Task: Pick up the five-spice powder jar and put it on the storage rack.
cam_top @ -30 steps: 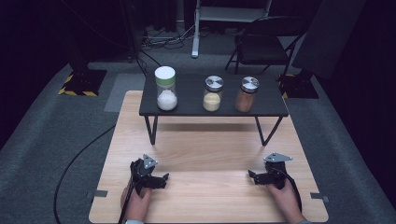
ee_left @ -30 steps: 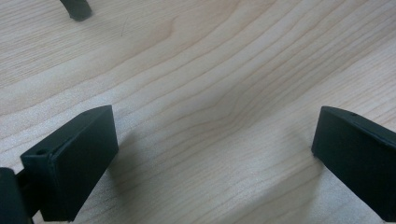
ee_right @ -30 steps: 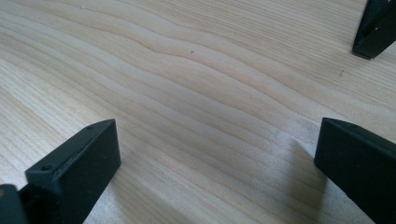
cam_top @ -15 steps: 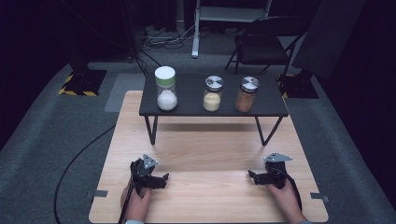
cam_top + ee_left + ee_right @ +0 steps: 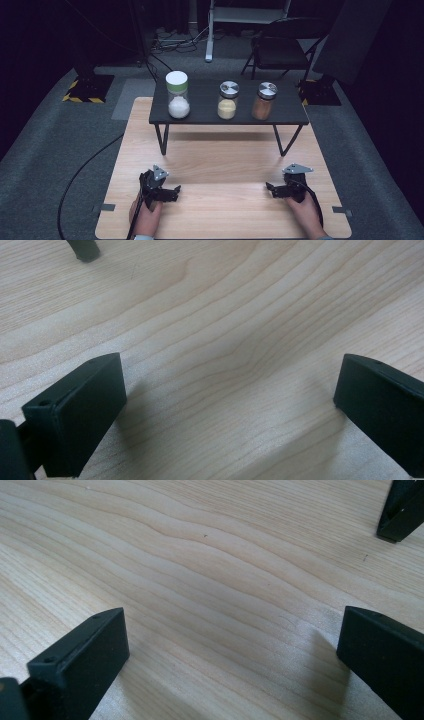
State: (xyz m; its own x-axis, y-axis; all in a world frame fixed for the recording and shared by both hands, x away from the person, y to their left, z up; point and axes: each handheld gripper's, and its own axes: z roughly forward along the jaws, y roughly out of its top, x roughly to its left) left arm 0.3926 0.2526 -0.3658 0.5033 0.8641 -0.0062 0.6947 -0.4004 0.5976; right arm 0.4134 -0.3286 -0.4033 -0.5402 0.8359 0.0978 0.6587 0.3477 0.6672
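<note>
Glass jars [image 5: 228, 100] on the black shelf [image 5: 295, 118] are judged rigid, slippery, best gripped mid-body; left gripper [image 5: 173, 192] and right gripper [image 5: 270, 190] are held released.

The left gripper [image 5: 176, 190] and right gripper [image 5: 269, 188] sit low over the near edge of the wooden table [image 5: 225, 160], each held in a hand, jaws spread wide and pointing inward at each other

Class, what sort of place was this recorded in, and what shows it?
Probably a recording studio or lab: dark curtained surroundings, floor cables, a folding chair, and a staged wooden table holding a black shelf of jars.
</note>
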